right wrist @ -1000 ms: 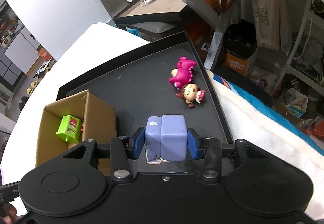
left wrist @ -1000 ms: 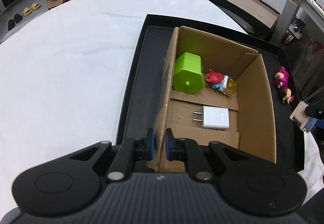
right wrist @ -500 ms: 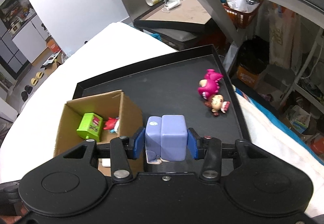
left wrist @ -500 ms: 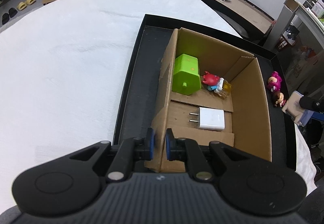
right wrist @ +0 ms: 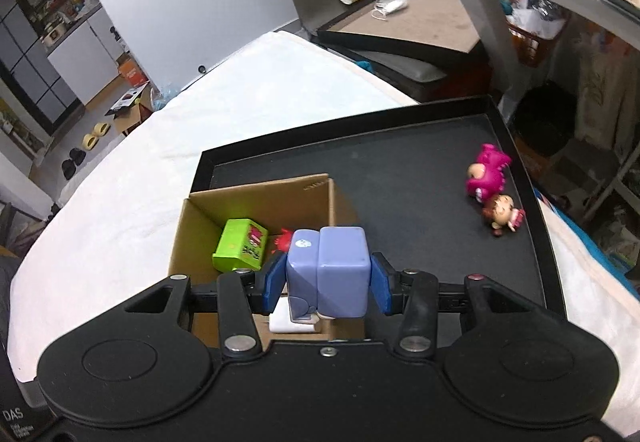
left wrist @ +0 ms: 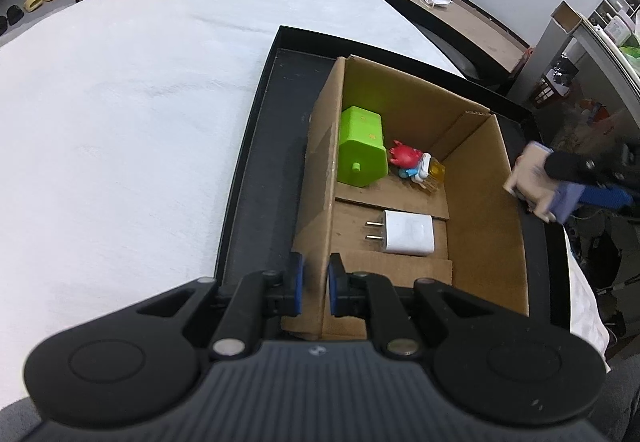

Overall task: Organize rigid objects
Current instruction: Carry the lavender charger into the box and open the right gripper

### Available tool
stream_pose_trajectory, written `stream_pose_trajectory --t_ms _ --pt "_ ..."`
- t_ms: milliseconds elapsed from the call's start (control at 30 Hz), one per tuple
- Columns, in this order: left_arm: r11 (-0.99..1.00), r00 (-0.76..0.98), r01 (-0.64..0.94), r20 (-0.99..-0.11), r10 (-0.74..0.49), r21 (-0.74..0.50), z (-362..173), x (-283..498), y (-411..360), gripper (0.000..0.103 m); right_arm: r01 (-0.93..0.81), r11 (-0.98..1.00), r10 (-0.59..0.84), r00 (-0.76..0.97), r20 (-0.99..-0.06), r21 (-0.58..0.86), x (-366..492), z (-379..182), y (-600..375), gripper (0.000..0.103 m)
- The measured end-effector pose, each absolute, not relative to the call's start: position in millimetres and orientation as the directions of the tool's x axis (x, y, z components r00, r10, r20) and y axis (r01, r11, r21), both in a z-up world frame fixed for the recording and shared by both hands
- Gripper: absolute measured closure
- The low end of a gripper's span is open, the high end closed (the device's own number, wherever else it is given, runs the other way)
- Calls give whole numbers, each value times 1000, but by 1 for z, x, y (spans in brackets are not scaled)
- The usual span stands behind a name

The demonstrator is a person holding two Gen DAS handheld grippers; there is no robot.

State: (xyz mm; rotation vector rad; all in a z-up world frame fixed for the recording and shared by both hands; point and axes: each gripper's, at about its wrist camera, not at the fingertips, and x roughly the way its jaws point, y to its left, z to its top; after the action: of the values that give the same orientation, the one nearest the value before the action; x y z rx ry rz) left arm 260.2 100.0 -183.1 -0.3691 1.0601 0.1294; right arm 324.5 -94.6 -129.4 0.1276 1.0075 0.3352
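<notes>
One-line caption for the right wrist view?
Right tool carries a purple block toy above the cardboard box on the black tray.

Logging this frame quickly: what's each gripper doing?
Left gripper: shut on the cardboard box wall.
Right gripper: shut on the purple block toy.

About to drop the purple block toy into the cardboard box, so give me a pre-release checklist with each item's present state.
1. Right gripper shut on the purple block toy: ok.
2. Left gripper clamps the cardboard box wall: ok.
3. Toy fully over the box opening: not ok; it hangs at the right rim.
4. Free floor beside the white charger: ok.
5. Green toy and red figure clear of the drop spot: ok.
6. Height above the box floor: cannot tell.
</notes>
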Motion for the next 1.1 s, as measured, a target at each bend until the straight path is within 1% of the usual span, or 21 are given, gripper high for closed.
stream_pose_trajectory --t_ms 400,667,800,900,1100 --pt "932 498 -256 -861 -101 -257 -185 259 104 92 -290 928 347 445 -826 233 320 -139 -44 59" --pt "934 496 -245 -861 -111 -261 -186 261 105 92 -309 923 347 407 -845 230 319 -150 -16 59" --pt "934 496 -242 -861 -114 -263 -186 261 106 92 -319 915 366 390 -845 249 319 -151 -9 58" --pt "933 494 -245 -862 -115 -265 -186 262 106 92 -353 894 410 393 -823 277 314 -145 -7 57" --pt "932 494 -247 -862 -113 -264 -186 262 105 92 -360 896 399 398 -826 260 312 -139 -17 57"
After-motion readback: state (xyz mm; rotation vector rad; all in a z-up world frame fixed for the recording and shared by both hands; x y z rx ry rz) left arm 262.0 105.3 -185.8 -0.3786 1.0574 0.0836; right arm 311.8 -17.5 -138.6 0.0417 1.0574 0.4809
